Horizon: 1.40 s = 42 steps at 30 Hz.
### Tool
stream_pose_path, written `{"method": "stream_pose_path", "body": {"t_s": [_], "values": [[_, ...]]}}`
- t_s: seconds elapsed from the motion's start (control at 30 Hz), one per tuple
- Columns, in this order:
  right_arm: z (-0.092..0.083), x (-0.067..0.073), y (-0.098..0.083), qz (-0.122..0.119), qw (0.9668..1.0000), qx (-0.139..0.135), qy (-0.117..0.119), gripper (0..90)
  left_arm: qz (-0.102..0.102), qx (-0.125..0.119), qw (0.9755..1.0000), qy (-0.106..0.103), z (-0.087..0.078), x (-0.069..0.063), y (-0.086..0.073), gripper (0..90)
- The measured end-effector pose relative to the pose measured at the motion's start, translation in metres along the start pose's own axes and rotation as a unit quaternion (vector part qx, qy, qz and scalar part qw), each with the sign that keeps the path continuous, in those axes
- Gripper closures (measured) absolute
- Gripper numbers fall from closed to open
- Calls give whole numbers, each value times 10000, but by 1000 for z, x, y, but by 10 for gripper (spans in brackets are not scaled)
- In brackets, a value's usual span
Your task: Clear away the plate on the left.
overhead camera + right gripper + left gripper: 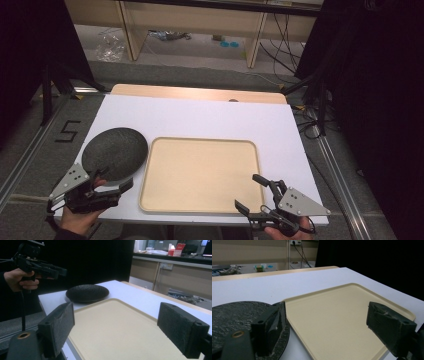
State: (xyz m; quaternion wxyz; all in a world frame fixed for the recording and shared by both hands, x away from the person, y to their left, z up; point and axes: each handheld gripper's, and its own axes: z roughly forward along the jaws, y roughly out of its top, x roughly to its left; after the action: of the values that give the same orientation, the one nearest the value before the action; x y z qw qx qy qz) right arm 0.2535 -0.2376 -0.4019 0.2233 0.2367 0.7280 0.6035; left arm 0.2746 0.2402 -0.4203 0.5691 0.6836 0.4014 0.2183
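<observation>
A dark round plate [115, 152] lies on the white table [200, 115], left of a beige tray [200, 172] that holds nothing. My left gripper [112, 181] hovers at the plate's near edge, open. In the left gripper view its gripper [329, 332] has one jaw over the plate [234, 315] rim and the other over the tray [332, 315], nothing gripped. My right gripper [248, 191] stands open at the tray's near right corner. The right gripper view shows its wide-apart gripper [121, 327] over the tray [117, 322], with the plate [87, 293] and left gripper [60, 272] beyond.
The table's near edge runs just under both hands. A wooden strip [200, 93] borders the far side. Beyond stand wooden shelving legs [255, 40] and loose cables [285, 40] on the floor. Black curtains flank both sides, and a tape mark [67, 131] lies on the floor at left.
</observation>
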Motion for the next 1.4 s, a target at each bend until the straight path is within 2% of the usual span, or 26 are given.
{"method": "stream_pose_path", "body": {"t_s": [0.47,0.5,0.57,0.97,1.17,1.27,1.4], "values": [[1,1,0,-11,9999,60,79,156,-278,45,9995,148,0,7,-1,165],[1,3,-1,78,9999,100,78,156,-340,31,9993,163,0,9,-2,165],[1,2,0,-20,10000,14,56,156,-391,34,9990,193,-1,11,-2,166],[2,2,-1,-16,9999,53,93,156,-603,76,9976,335,-1,22,-4,171],[1,2,0,-34,9998,102,136,156,-903,66,9951,389,-2,31,-5,172],[1,2,0,-24,9998,90,159,156,-1193,23,9923,339,-3,37,-8,175],[2,2,0,-50,9999,31,155,156,-1396,-6,9894,401,-4,45,-9,174]]}}
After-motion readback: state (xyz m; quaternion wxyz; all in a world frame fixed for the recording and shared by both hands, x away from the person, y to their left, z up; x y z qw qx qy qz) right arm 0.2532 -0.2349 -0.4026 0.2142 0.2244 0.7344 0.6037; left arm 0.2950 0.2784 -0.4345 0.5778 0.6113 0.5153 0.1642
